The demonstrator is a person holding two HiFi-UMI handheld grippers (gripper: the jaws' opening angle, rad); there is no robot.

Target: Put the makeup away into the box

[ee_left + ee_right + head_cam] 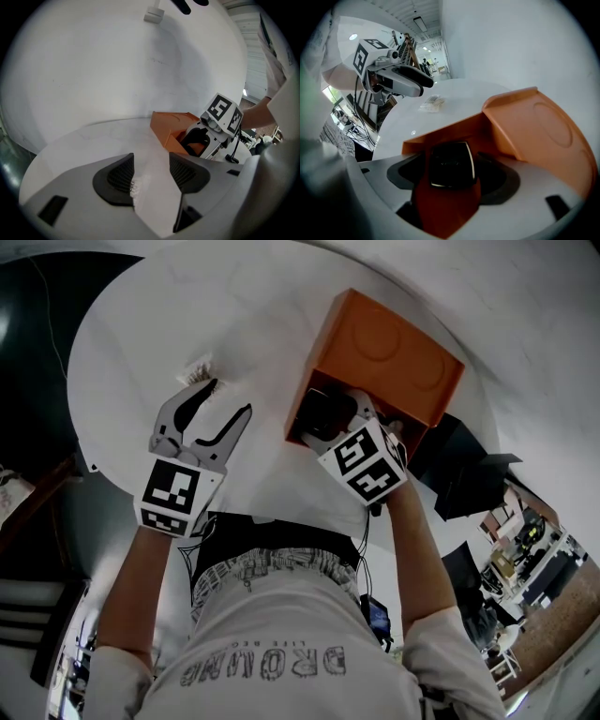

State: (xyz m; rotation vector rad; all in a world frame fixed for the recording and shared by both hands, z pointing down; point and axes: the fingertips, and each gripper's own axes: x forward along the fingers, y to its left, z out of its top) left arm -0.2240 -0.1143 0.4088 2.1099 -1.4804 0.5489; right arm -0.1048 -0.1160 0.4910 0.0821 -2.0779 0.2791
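Note:
An orange box (pixel 384 352) stands with its lid up at the table's far right. My right gripper (pixel 330 420) reaches into its mouth and is shut on a black square compact (pixel 452 164), which sits between the pads over the orange inside (pixel 534 126). My left gripper (pixel 230 397) hovers over the white table to the left, its jaws open with nothing between them (pixel 151 159). A small pale packet (pixel 200 368) lies on the table just beyond its left fingertip; it shows as a fuzzy white edge (pixel 136 187) and farther off (pixel 432 103).
The round white table (pixel 141 324) ends at a curved edge on the left, with dark floor beyond. A black chair (pixel 469 474) stands right of the box. My own torso fills the bottom of the head view.

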